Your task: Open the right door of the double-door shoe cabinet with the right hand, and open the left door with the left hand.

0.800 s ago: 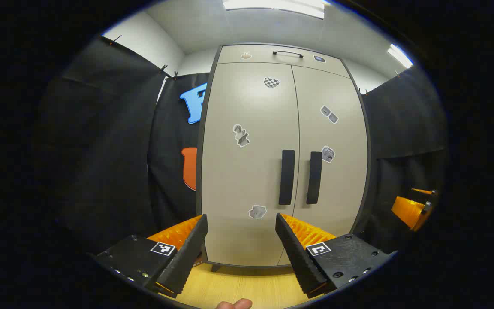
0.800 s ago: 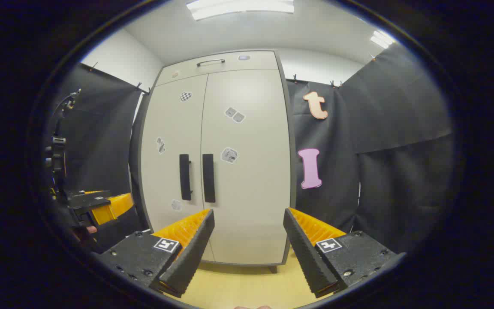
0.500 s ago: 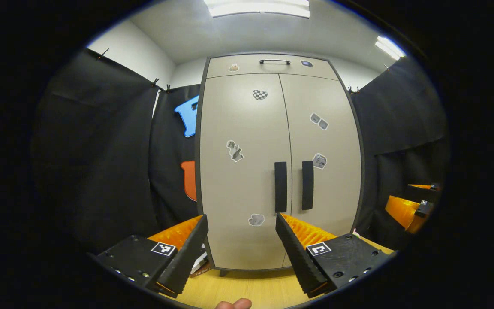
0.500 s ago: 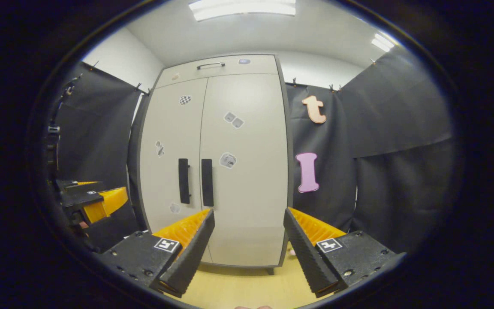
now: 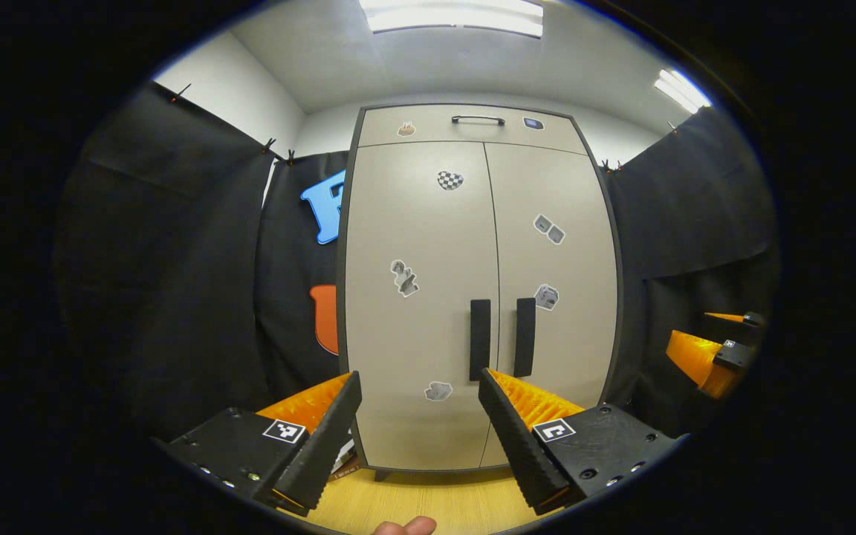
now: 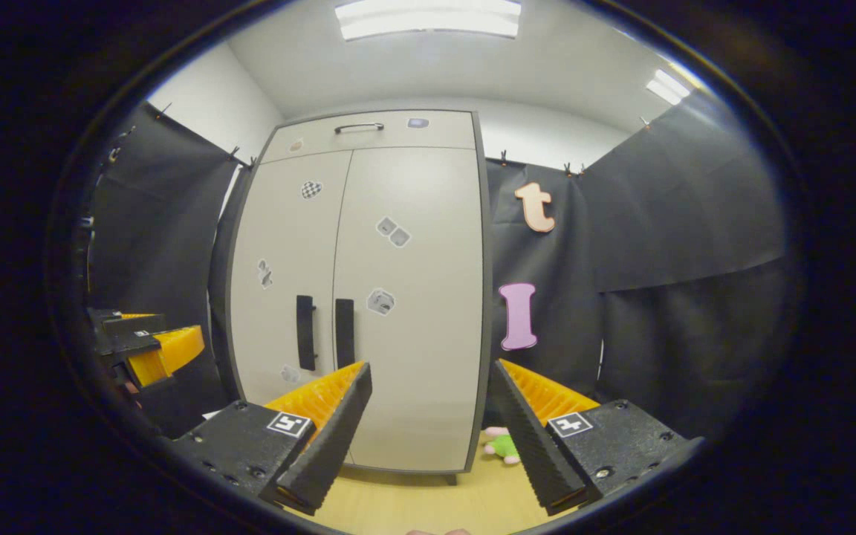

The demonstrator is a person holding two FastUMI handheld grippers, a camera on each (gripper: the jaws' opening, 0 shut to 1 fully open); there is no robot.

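Observation:
The beige double-door shoe cabinet [image 5: 428, 245] [image 6: 406, 312] stands ahead with both doors closed. Two black vertical handles sit side by side at the centre seam: the left door handle [image 5: 479, 339] [image 6: 305, 332] and the right door handle [image 5: 524, 337] [image 6: 344, 333]. My left gripper [image 5: 419, 435] is open, some way short of the doors, empty. My right gripper [image 6: 432, 435] is open too, in front of the right door, empty. In the left gripper view the right gripper [image 5: 710, 357] shows far right. In the right gripper view the left gripper [image 6: 149, 349] shows far left.
A drawer with a slim black handle [image 5: 478, 119] tops the cabinet. Black cloth walls flank both sides. The floor [image 5: 428, 498] is light wood. A small pink and green toy [image 6: 500, 444] lies on the floor by the cabinet's right foot. Something flat pokes out at its left foot [image 5: 345, 465].
Both grippers have drawn back from the cabinet, which looks smaller and lower in both views. The toy on the floor has come into the right gripper view. Both grippers stayed open.

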